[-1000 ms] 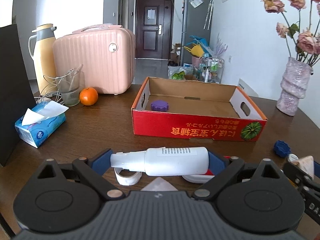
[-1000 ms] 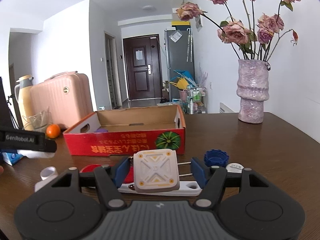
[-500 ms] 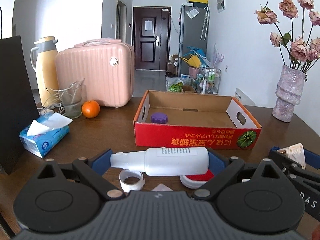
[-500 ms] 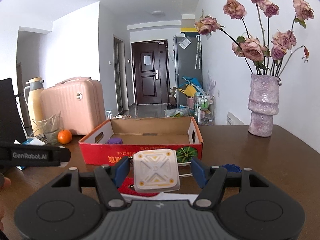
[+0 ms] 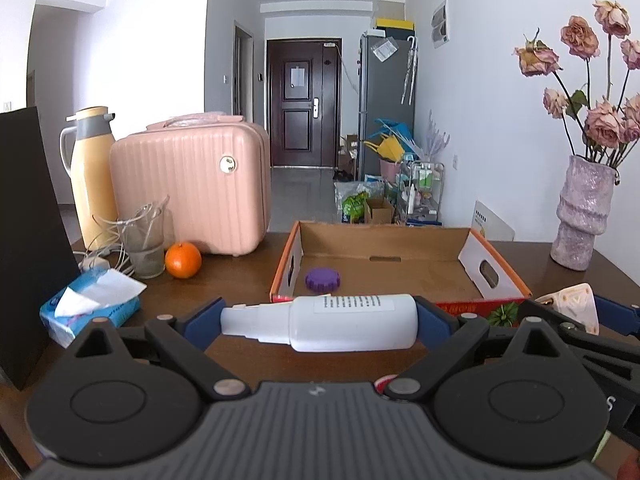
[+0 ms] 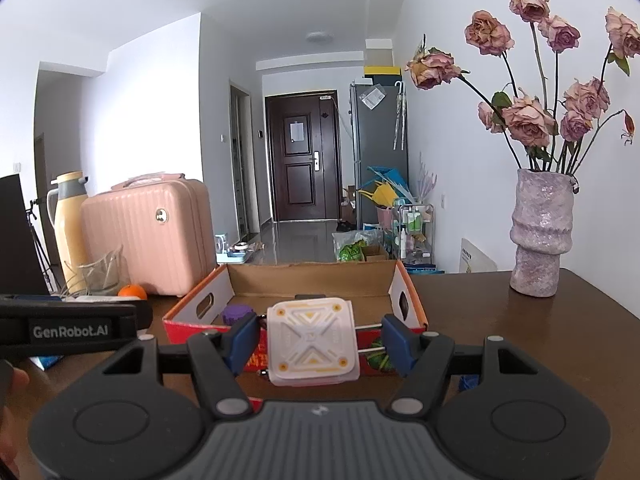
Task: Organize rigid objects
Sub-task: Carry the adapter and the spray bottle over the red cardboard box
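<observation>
gripping a white spray bottle (image 5: 340,322) sideways, the left claw (image 5: 320,320) has its blue pads pressed on the bottle's nozzle end and base, and it hangs above the dark desk (image 5: 240,280) just short of the near red wall of the cardboard box (image 5: 384,240). the right claw (image 6: 316,338) holds a white square block (image 6: 312,340) with yellow markings, suspended between its blue fingers by thin metal pins that stick out of the block's sides; the fingers stand apart from the block's faces. this block also shows at the right edge of the left view, level with the box's near right corner.

inside the box a purple cap (image 5: 322,279) lies close to the left wall, and the rest of the box floor is bare cardboard, with cut-out handles in both side walls. left of the box stand an orange (image 5: 183,260), a glass (image 5: 144,246), a pink suitcase (image 5: 192,188) and a yellow thermos (image 5: 90,172), with a tissue pack (image 5: 88,308) nearer the desk's front. a pink vase (image 6: 540,236) of dried roses stands well apart on the right, with open desk between it and the box.
</observation>
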The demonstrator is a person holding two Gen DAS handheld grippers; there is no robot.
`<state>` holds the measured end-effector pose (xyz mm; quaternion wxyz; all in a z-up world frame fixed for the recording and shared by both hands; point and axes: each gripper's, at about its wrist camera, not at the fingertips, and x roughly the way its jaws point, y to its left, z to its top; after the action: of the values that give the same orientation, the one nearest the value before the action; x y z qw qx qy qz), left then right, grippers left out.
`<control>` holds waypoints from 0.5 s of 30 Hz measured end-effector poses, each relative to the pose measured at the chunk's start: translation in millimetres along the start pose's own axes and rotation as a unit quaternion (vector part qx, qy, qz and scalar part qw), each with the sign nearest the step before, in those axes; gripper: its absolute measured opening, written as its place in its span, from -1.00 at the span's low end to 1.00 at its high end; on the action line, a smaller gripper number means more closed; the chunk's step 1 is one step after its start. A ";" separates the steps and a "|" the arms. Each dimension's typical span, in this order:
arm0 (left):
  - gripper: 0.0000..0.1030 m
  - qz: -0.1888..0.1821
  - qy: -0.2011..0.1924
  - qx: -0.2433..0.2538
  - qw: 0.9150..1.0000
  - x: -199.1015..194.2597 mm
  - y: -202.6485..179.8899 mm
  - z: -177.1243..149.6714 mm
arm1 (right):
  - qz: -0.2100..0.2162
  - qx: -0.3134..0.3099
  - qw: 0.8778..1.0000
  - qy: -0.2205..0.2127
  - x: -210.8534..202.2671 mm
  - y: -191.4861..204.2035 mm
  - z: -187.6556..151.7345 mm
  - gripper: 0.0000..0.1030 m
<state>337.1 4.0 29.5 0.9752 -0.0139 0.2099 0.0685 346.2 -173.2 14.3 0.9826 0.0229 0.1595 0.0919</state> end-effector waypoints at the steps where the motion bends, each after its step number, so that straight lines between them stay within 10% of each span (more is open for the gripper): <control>1: 0.90 0.001 -0.001 -0.001 1.000 2.3 -0.1 1.8 | 0.000 0.000 1.000 -0.001 2.6 0.9 1.5 0.28; 15: 0.90 0.016 0.002 -0.023 1.000 46.5 3.9 23.6 | -0.004 0.011 1.000 0.002 55.7 0.7 17.7 0.28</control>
<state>388.1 15.1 31.9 0.9729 -0.0328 0.2109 0.0885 403.6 -162.4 14.0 0.9824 0.0328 0.1624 0.0860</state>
